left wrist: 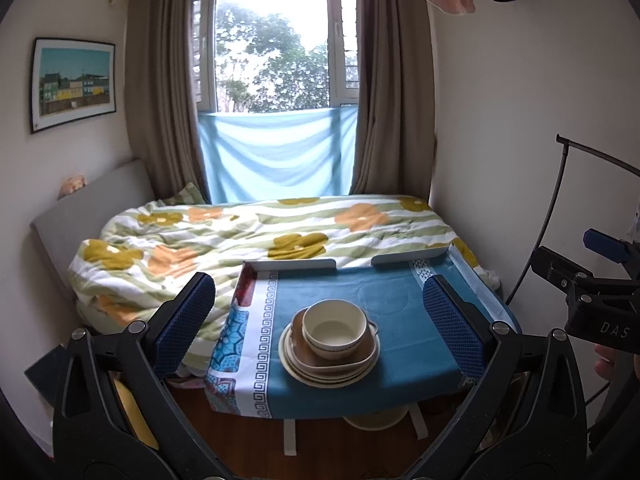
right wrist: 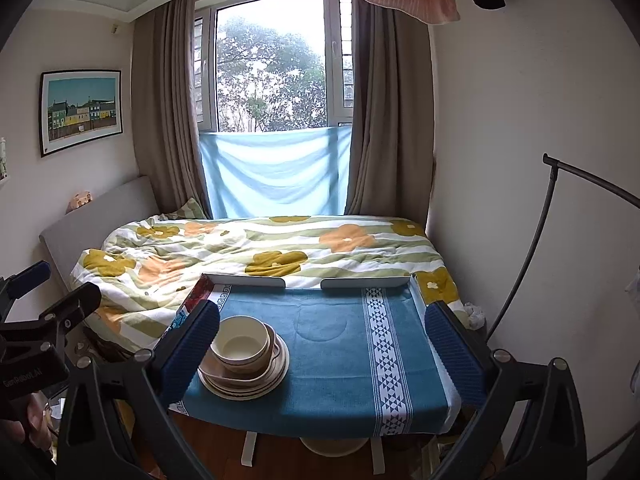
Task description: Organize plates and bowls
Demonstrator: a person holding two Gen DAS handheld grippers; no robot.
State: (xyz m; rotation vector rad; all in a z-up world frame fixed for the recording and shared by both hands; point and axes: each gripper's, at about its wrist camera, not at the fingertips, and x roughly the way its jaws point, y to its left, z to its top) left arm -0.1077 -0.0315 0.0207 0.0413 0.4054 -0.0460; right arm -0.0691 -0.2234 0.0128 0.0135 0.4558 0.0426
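Hovering released and empty, the left tool [left wrist: 320, 320] faces the cream bowl [left wrist: 334, 328] atop stacked plates [left wrist: 330, 372] on the surface [left wrist: 400, 292]; the right tool [right wrist: 322, 344], equally released, sits further right.

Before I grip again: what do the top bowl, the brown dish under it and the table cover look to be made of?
Top bowl: cream, smooth, matte sheen; ceramic or melamine, can't tell.
Brown dish: same smooth finish, likely the same material.
Table cover: woven blue cloth, soft, with printed borders and a drooping edge.
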